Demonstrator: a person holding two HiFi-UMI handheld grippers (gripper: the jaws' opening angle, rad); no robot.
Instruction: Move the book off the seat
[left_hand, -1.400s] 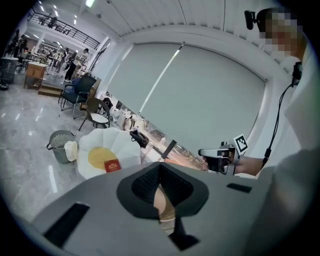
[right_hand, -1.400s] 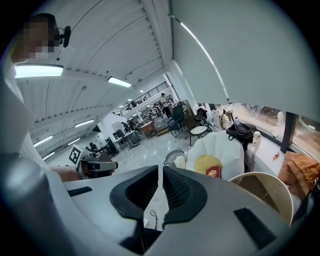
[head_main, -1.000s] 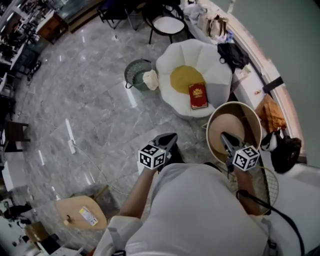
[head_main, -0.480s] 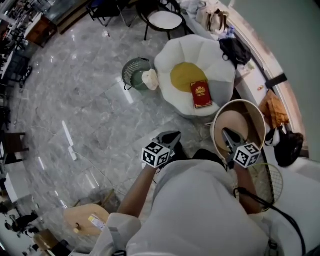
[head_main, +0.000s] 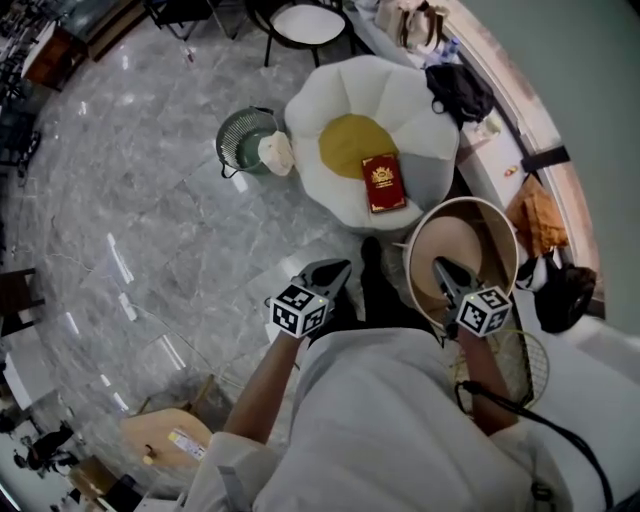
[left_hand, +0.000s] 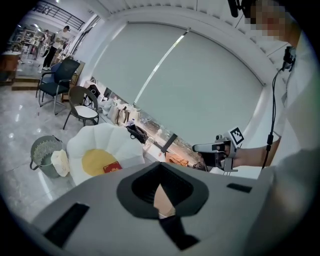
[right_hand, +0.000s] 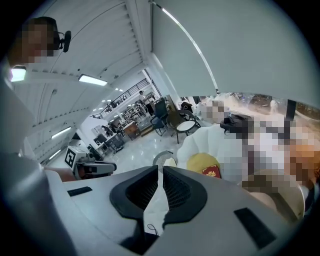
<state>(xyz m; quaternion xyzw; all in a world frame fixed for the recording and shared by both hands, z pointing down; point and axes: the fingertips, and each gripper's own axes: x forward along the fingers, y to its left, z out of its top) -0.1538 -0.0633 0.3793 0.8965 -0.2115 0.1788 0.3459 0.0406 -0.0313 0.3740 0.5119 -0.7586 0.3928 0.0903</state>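
Note:
A red book (head_main: 384, 183) with a gold emblem lies flat on the white flower-shaped seat (head_main: 312, 118), partly on its yellow centre and toward the near right edge. Both grippers are held in front of the person's chest, well short of the seat. My left gripper (head_main: 337, 268) is shut and empty, above the grey floor. My right gripper (head_main: 441, 267) is shut and empty, over the round beige table. In the left gripper view the book (left_hand: 112, 167) shows small beyond the shut left gripper (left_hand: 160, 172). In the right gripper view the book (right_hand: 212, 172) lies ahead of the right gripper (right_hand: 161, 172).
A green wire waste basket (head_main: 243, 140) stands left of the seat. A round beige table (head_main: 497, 215) sits just right of the seat's near edge. A black bag (head_main: 458, 90) and clutter line the window ledge. A black-framed chair (head_main: 305, 20) stands behind the seat.
The seat and book have drifted left in the head view as the person stepped and turned. Both grippers stayed shut and kept their place before the chest.

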